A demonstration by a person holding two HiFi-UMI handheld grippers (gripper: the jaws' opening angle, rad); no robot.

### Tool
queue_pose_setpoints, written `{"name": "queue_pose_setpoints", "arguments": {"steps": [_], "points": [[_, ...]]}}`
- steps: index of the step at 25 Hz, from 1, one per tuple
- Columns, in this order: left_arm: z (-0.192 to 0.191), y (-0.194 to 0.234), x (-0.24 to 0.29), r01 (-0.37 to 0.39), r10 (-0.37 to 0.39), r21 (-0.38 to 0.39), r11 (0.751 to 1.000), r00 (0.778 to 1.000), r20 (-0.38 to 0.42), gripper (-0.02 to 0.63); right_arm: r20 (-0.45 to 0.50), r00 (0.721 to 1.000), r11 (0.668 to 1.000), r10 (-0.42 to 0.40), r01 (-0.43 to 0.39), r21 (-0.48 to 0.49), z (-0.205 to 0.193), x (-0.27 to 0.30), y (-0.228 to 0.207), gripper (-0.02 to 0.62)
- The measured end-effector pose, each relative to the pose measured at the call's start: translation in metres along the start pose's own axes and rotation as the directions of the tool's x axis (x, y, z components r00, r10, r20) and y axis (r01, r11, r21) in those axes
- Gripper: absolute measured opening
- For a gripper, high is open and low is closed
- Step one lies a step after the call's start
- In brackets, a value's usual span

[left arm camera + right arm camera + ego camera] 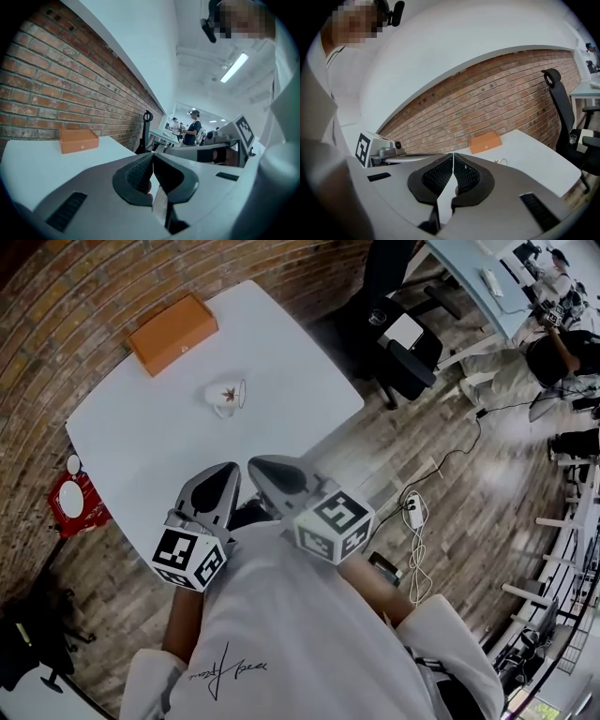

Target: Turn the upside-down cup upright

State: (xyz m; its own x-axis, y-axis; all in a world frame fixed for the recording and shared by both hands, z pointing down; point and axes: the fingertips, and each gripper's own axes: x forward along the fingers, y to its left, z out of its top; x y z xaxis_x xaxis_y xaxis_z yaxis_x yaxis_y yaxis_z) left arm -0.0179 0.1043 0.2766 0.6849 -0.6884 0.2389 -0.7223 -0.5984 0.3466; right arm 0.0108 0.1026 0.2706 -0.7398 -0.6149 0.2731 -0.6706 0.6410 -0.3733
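A white cup (226, 396) with a leaf print sits mid-table on the white table (291, 362). It seems to lie on its side, mouth toward the right. Both grippers are held close to the person's chest at the table's near edge, well short of the cup. The left gripper (229, 471) (152, 158) is shut with nothing between its jaws. The right gripper (255, 466) (453, 158) is also shut and empty, right beside the left one. Neither gripper view clearly shows the cup.
An orange box (173, 332) (78, 140) (485, 141) lies at the table's far side by the brick wall. A black office chair (401, 345) (563, 112) stands off the table's right corner. A red object (73, 501) and a power strip with cables (412, 514) lie on the floor.
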Motion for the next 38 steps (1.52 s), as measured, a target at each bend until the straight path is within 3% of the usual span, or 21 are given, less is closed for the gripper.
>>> {"name": "queue_pose_setpoints", "arguments": {"steps": [4, 17, 23, 38], "points": [[0.01, 0.024, -0.008, -0.061, 0.061, -0.003, 0.998, 0.997, 0.041, 0.011, 0.021, 0.999, 1.0, -0.028, 0.027, 0.009, 0.004, 0.005, -0.004, 0.021], [0.01, 0.062, -0.006, -0.11, 0.11, 0.008, 0.994, 0.993, 0.045, 0.011, 0.0, 1.0, 0.999, -0.026, 0.026, 0.042, 0.0, 0.025, -0.019, 0.021], [0.017, 0.085, 0.002, -0.172, 0.174, -0.033, 0.985, 0.983, 0.061, 0.011, -0.008, 1.0, 0.997, -0.03, 0.031, 0.072, 0.003, 0.038, -0.038, 0.021], [0.014, 0.11, 0.032, -0.163, 0.162, -0.022, 0.986, 0.986, -0.029, 0.011, -0.058, 0.998, 0.986, -0.035, 0.044, 0.161, -0.008, 0.063, -0.075, 0.023]]}}
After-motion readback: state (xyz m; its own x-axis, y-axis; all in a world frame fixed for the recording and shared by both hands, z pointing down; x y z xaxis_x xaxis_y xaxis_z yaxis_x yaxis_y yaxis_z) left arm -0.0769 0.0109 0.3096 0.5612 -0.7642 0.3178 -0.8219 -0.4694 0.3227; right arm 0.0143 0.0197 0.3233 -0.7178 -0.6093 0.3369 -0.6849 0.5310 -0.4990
